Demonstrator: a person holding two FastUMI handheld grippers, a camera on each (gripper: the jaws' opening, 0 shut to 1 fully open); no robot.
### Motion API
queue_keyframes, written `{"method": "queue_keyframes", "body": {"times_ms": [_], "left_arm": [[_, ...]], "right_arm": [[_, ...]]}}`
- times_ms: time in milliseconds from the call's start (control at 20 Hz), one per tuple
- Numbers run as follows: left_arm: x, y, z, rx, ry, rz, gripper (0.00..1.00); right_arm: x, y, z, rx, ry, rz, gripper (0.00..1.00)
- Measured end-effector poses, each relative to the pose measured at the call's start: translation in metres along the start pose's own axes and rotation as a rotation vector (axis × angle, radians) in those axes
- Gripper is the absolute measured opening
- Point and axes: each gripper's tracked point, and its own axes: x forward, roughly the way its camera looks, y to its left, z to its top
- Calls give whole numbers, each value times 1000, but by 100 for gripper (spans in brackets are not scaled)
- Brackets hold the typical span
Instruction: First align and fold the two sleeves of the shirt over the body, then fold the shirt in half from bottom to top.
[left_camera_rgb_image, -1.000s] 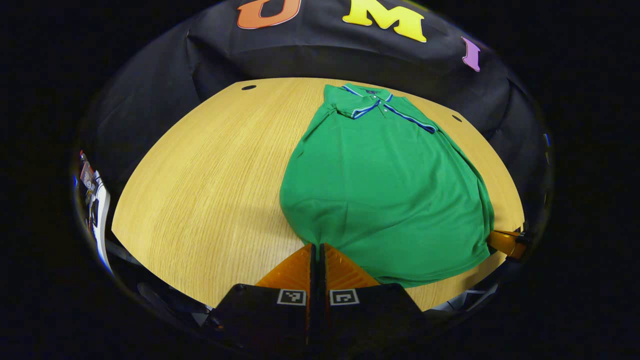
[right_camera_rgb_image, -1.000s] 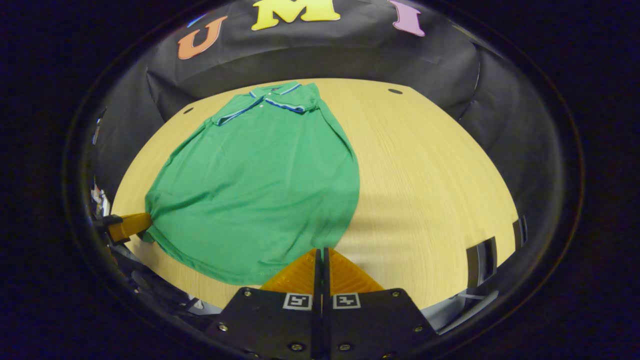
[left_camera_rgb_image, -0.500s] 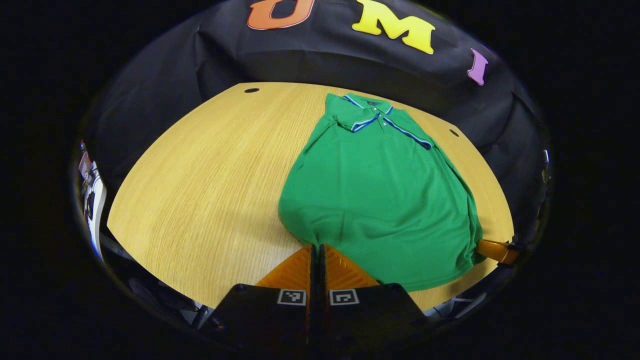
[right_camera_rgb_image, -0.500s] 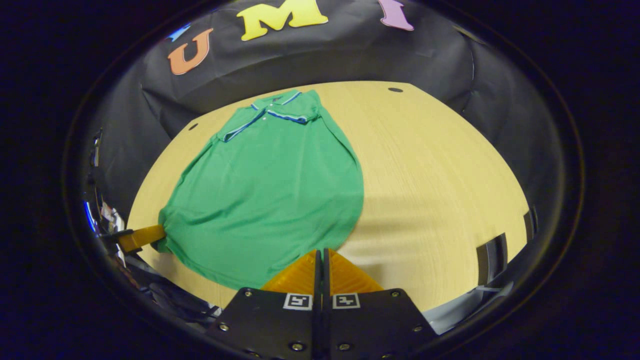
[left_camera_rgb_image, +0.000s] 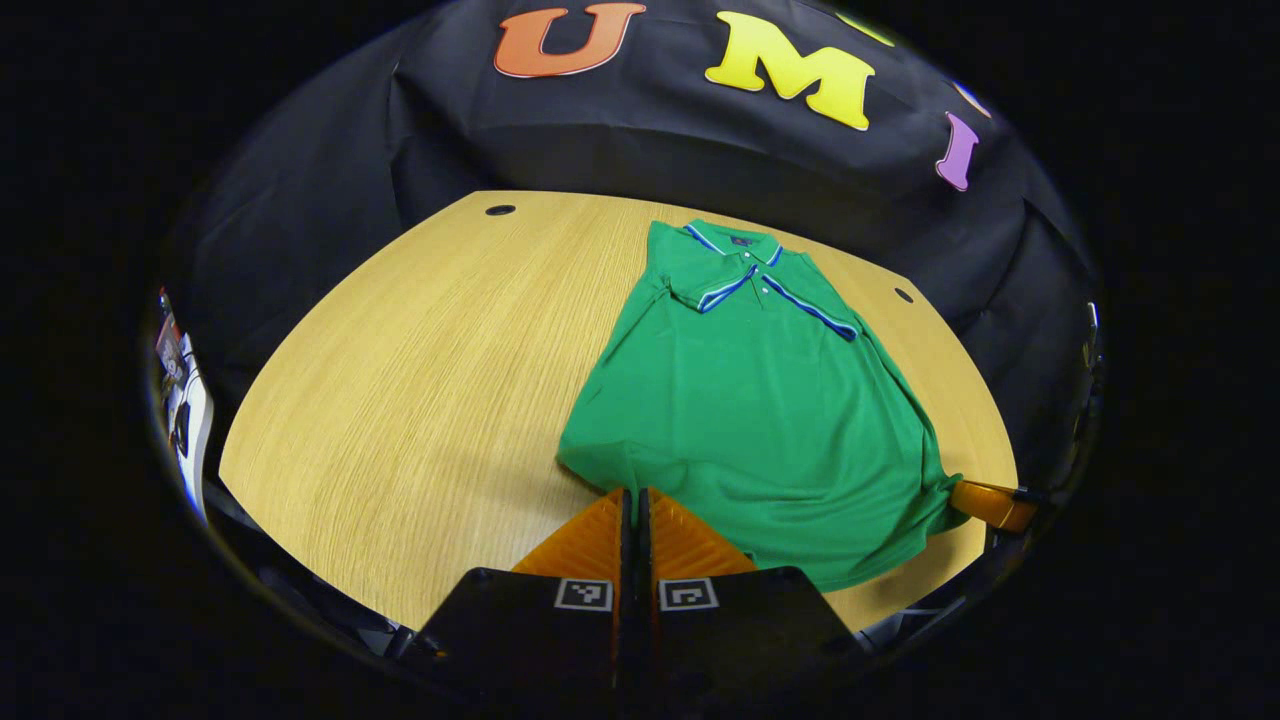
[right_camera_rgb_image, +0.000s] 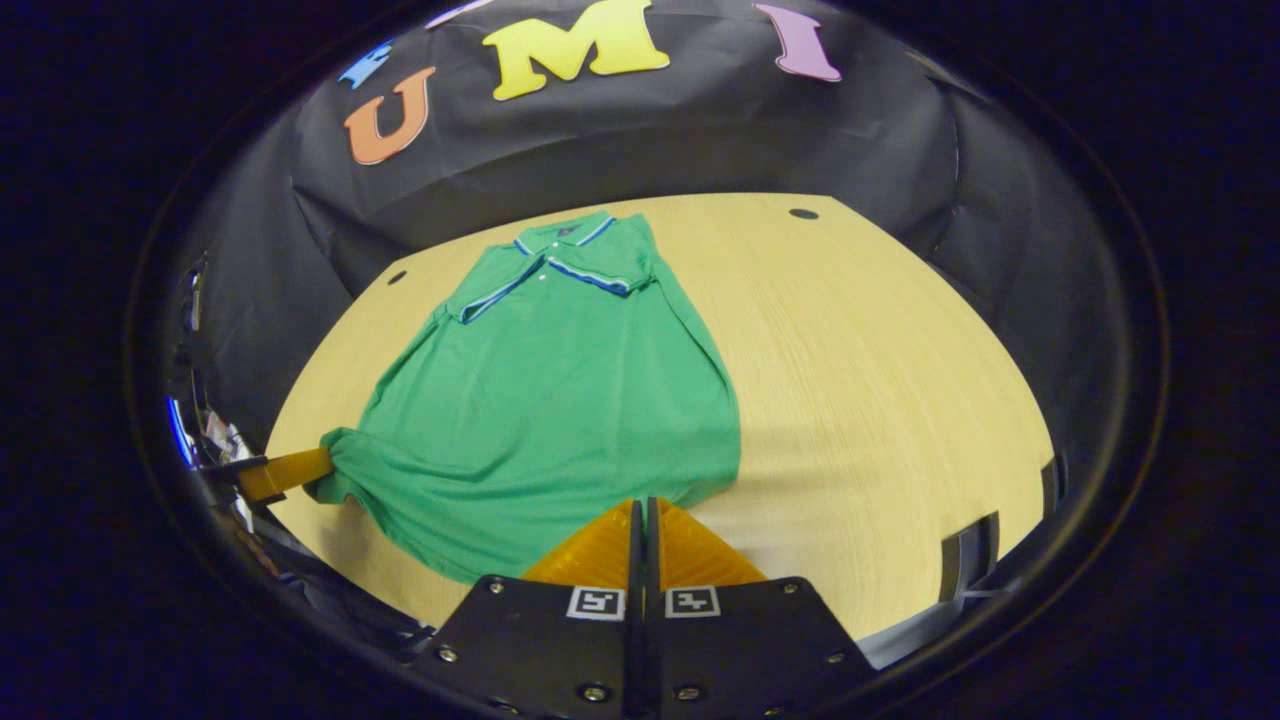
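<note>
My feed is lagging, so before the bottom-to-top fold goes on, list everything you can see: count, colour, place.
shirt: one, green, blue-and-white trimmed collar at the far end, lying on the table, sleeves not visible at its sides
table: one, light wood, under the shirt
cable holes: two, dark, near the table's far corners
booth wall: black cloth, behind the table
left hand-held gripper: one, fingers closed on the shirt's near hem corner; also seen in the right gripper view
right hand-held gripper: one, fingers closed on the other hem corner; also seen in the left gripper view
</note>
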Motion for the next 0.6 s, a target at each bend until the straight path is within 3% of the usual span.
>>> {"method": "queue_keyframes", "body": {"times_ms": [600], "left_arm": [[29,5,57,2,-47,2,3]], "right_arm": [[30,12,72,18,-65,27,0]]}}
